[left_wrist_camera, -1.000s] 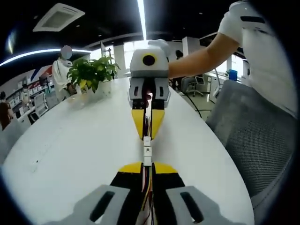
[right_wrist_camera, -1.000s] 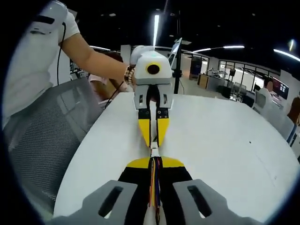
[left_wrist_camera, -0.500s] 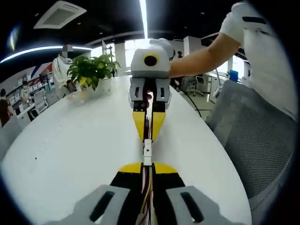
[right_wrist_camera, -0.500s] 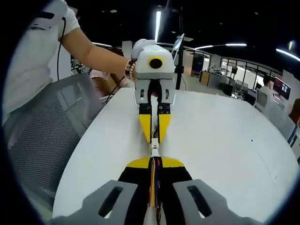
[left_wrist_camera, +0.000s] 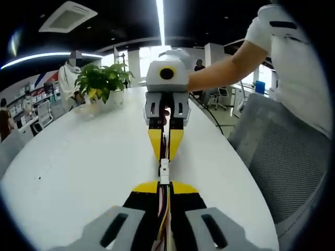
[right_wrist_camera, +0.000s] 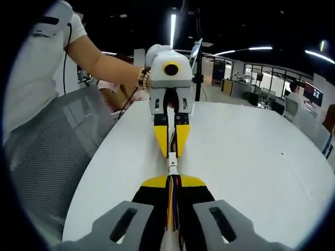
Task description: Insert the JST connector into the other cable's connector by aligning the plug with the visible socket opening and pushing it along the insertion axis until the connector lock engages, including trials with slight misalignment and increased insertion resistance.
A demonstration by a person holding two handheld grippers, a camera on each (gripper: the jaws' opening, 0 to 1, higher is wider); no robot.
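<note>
White table (left_wrist_camera: 78,167) below; both hand-held grippers clamp cables, white connectors (left_wrist_camera: 164,171) meeting; lock unreadable.

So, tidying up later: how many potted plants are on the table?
1: a potted plant stands at the white table's far left side in the left gripper view. Others may be hidden.

text: none legible | labels: none | far wall signs: too blurred to read

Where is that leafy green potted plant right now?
In the left gripper view, the leafy green potted plant stands on the white table, upper left, beside the right gripper.
</note>
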